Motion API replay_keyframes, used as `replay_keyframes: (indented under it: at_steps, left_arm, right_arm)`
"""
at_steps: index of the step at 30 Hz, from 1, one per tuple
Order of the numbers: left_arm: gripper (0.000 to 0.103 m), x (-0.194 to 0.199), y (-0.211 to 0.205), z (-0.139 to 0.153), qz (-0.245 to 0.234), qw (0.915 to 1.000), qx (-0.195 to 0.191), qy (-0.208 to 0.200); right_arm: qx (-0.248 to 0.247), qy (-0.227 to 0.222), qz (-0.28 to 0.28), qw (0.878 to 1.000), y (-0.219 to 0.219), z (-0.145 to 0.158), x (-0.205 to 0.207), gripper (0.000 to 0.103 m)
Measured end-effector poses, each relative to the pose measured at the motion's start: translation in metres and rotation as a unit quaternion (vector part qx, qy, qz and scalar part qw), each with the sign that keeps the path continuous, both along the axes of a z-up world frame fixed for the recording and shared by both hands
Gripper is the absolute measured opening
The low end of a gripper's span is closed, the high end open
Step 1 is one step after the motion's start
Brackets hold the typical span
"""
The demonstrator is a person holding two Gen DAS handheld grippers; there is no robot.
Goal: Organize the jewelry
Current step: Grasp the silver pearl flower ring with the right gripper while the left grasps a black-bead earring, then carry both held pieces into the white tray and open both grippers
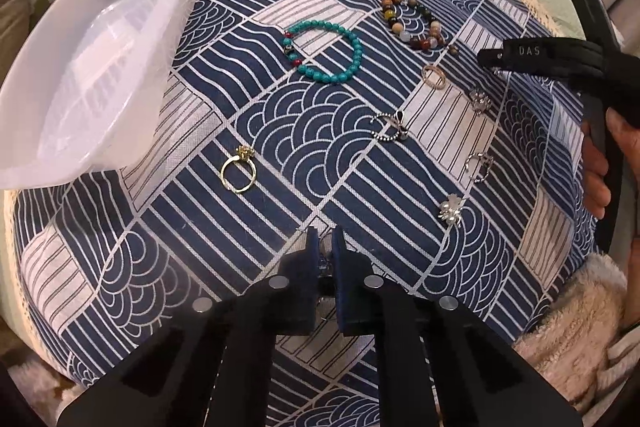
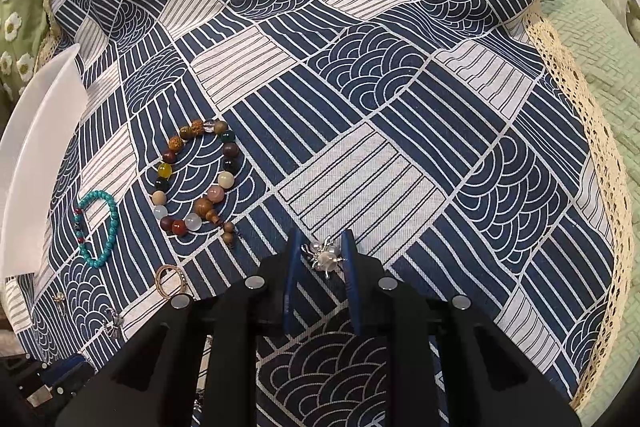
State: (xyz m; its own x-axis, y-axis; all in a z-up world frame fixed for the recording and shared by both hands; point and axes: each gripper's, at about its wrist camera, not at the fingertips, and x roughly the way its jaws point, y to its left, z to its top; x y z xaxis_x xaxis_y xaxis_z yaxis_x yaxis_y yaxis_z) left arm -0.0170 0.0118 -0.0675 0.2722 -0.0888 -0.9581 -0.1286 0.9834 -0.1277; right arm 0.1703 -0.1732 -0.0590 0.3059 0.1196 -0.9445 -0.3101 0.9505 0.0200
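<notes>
My left gripper (image 1: 325, 247) is shut on a small silver jewelry piece (image 1: 325, 265), held above the blue patterned cloth (image 1: 280, 115). My right gripper (image 2: 323, 251) has its jaws around a silver pearl spider brooch (image 2: 325, 257) lying on the cloth; it also shows in the left wrist view (image 1: 490, 61). On the cloth lie a turquoise bead bracelet (image 1: 328, 51), a multicolour bead bracelet (image 2: 196, 179), a gold ring (image 1: 239, 171), a rose-gold ring (image 1: 434, 75) and several silver pieces (image 1: 450, 209). A white translucent plastic container (image 1: 92, 67) stands at the left.
The cloth (image 2: 360, 87) has a lace edge (image 2: 572, 87) and lies over green bedding (image 2: 592, 39). A fluffy cream fabric (image 1: 572, 315) lies at the lower right. The container's rim (image 2: 36, 147) shows at the left of the right wrist view.
</notes>
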Motion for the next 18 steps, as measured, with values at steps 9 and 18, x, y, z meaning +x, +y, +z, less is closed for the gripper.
replay_keyframes:
  at_steps: [9, 18]
  left_arm:
    - [0.005, -0.007, 0.003, 0.019, -0.005, 0.9990, -0.037, -0.025]
    - [0.005, -0.011, 0.006, 0.043, -0.007, 0.9950, -0.074, -0.066]
  right_arm:
    - [0.031, -0.002, -0.011, 0.999, -0.008, 0.012, -0.001, 0.021]
    - [0.052, -0.001, -0.018, 0.998, -0.014, 0.023, -0.006, 0.021]
